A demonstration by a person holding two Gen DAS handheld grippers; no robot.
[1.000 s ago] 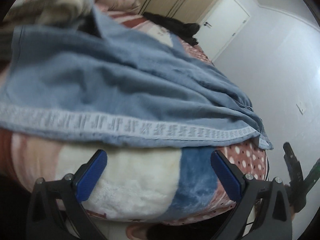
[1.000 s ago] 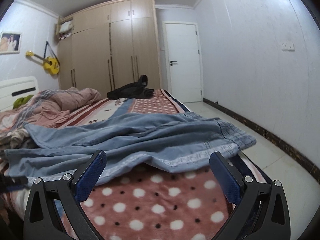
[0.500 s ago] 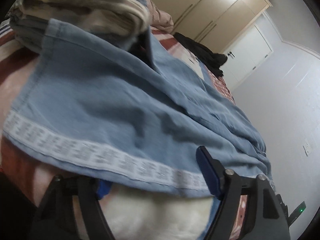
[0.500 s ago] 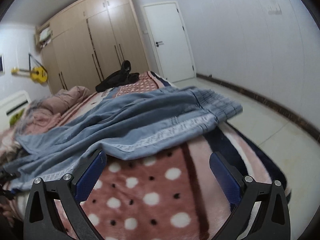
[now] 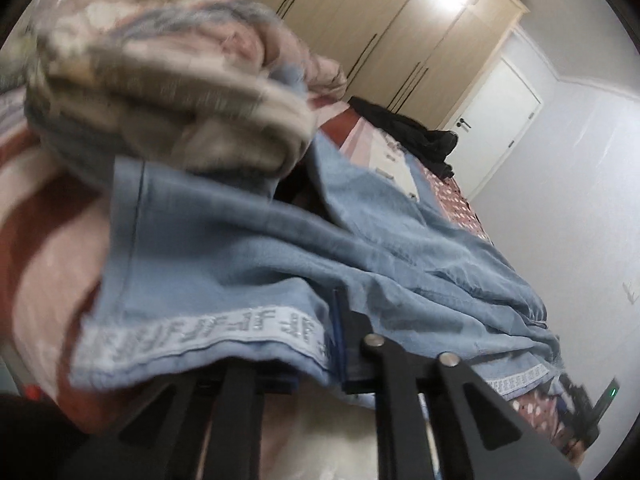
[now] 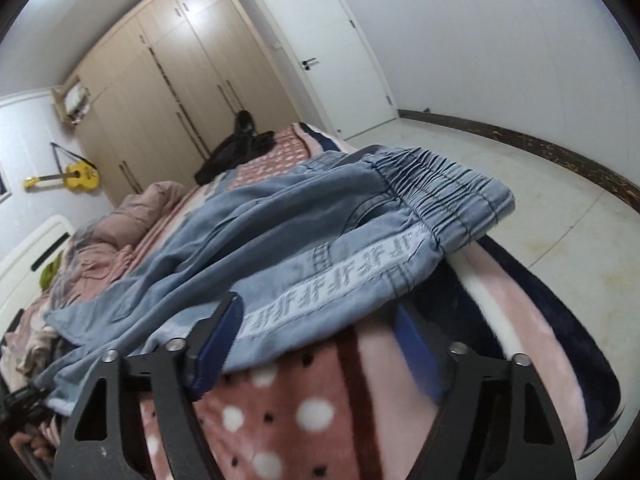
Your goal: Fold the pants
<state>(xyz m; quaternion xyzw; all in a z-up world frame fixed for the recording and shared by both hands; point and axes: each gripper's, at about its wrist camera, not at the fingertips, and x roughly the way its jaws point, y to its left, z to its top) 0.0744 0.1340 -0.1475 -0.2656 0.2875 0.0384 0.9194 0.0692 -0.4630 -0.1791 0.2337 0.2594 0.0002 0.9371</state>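
The blue pants (image 5: 248,264) lie across the bed (image 6: 304,408); the left claw (image 5: 334,344) is clamped on their patterned side stripe, apparently near the hem; the right claw (image 6: 316,336) at six o'clock is closing around the stripe by the waistband, not yet pinching.

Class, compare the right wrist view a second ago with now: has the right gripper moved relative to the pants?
Yes. The right gripper has advanced toward the pants; its closing jaws now straddle the white-striped edge, near the elastic waistband.
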